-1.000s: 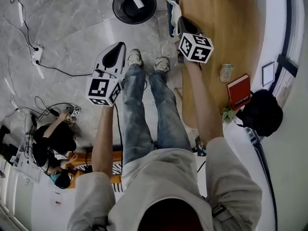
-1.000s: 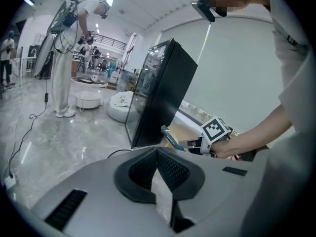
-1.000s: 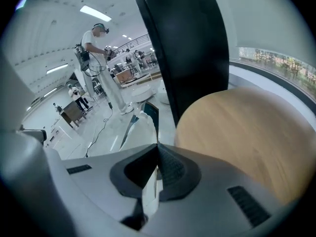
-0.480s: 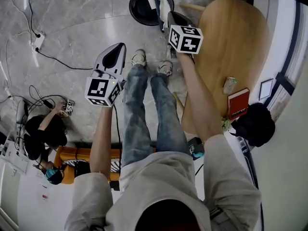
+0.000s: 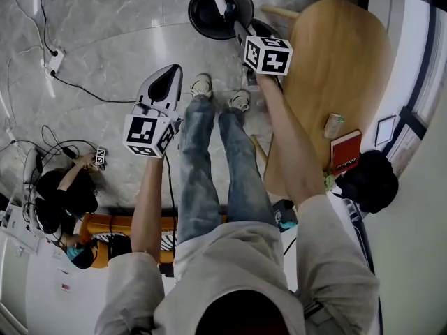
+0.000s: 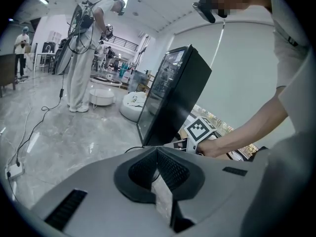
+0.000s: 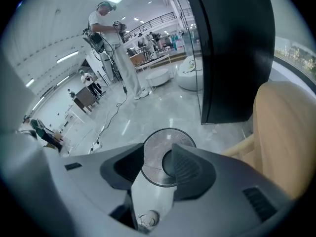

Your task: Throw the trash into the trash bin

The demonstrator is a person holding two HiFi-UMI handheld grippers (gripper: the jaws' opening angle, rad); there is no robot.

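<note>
My left tongs (image 6: 157,151) are pressed together with nothing in them. My right tongs (image 7: 158,154) have just been opening. They are spread, with nothing pinched, right over the one black trash bin (image 5: 195,17). One white scrap (image 5: 221,4) lies inside it. It looks light, thin and bendy — I think a soft pinch on one edge would do. Two tongs, one bin, one scrap.

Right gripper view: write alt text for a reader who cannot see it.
The right tongs, just opened and gripping nothing, point down at a round black mesh trash bin on the grey marble floor. A wooden table edges in at right, and a tall black panel stands behind.
</note>
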